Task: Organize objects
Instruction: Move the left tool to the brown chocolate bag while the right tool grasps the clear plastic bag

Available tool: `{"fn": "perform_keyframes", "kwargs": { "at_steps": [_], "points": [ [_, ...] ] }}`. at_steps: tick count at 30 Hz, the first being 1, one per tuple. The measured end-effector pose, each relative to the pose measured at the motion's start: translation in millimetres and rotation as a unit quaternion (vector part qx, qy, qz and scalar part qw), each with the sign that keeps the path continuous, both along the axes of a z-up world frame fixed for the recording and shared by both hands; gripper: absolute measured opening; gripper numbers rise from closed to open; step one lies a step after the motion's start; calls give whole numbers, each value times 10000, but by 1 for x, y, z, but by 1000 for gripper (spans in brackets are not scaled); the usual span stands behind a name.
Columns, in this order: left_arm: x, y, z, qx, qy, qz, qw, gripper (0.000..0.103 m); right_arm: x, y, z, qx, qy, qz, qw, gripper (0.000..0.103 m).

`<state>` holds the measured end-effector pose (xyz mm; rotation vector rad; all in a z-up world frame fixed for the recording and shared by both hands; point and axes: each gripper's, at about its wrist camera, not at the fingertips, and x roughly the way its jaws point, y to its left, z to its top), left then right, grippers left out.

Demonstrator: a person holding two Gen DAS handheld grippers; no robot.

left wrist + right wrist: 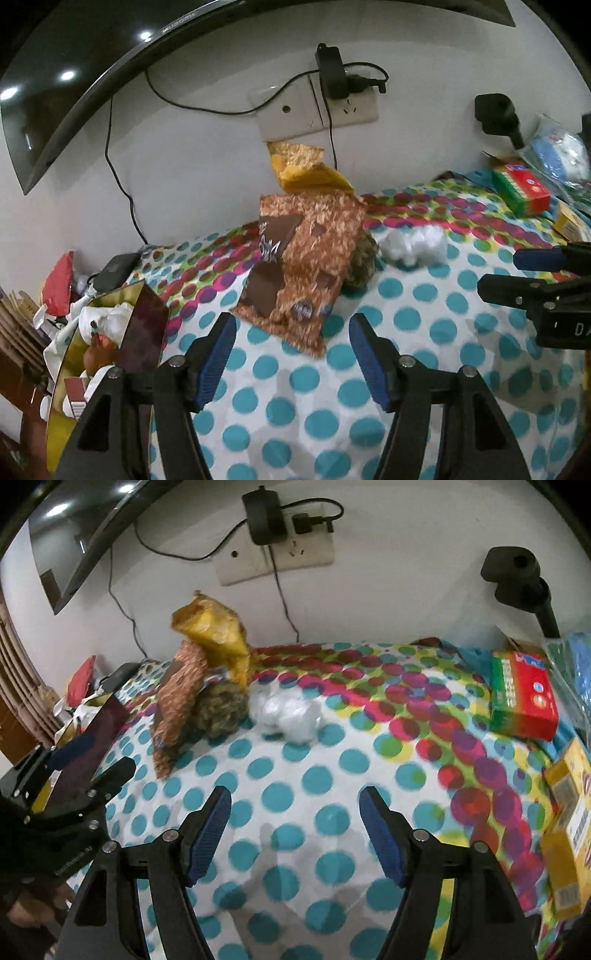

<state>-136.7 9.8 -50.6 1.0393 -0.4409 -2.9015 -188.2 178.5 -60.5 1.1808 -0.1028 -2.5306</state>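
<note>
Both jaws gape on the left hand-held gripper [291,354], empty above the surface [332,406]. Ahead lie a brown packet [299,266], yellow bag [218,635], white wad [286,712] and red box [524,698]. Right hand-held gripper [295,834]: spread, empty. Sorting looks barely begun.

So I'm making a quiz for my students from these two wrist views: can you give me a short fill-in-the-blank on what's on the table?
1. The left gripper and the right gripper both have their jaws ____.
2. The tablecloth is patterned with ____.
3. The crumpled plastic bag is ____ in colour.
4. The brown snack packet lies directly ahead of the ____ gripper.

Missing words: open; dots; white; left
</note>
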Motion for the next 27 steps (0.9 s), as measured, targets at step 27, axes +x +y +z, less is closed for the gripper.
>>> {"fn": "perform_keyframes", "kwargs": {
  "at_steps": [27],
  "points": [
    [-19,40,-27,-1552,637,518,9845,70,-26,-26,-23,210,-209,205,9993,45]
  ]
}}
